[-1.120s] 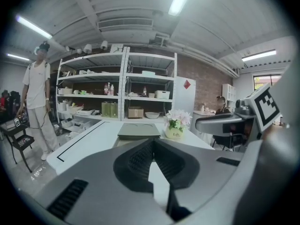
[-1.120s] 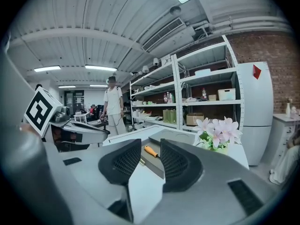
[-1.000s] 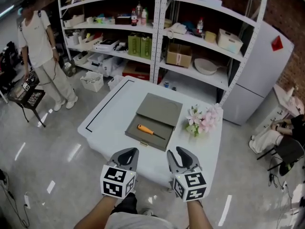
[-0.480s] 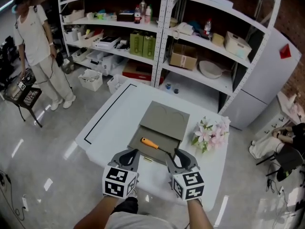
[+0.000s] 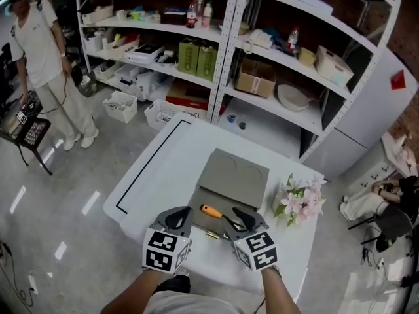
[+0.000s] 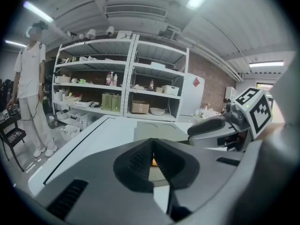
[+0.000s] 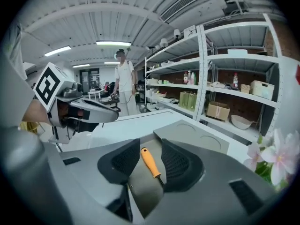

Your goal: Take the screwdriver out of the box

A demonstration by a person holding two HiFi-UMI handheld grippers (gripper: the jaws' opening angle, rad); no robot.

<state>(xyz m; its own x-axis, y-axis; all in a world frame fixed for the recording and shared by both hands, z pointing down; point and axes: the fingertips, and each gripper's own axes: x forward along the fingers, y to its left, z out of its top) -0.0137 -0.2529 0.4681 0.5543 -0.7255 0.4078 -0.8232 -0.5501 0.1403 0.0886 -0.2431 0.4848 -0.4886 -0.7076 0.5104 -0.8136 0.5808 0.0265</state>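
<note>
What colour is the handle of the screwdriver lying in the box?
The screwdriver handle is orange, clearest in the right gripper view.

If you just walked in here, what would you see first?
The bright orange screwdriver lies in the open grey box on the white table. The right gripper points at it, its jaws opening with nothing clamped between them. Pink flowers stand at the table's right side.

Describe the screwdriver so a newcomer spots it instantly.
Find the white table before the metal shelving; on it lies an open flat grey box. Inside its tray lies the orange-handled screwdriver, the only bright orange thing there, unlike the pink flowers beside the box.
</note>
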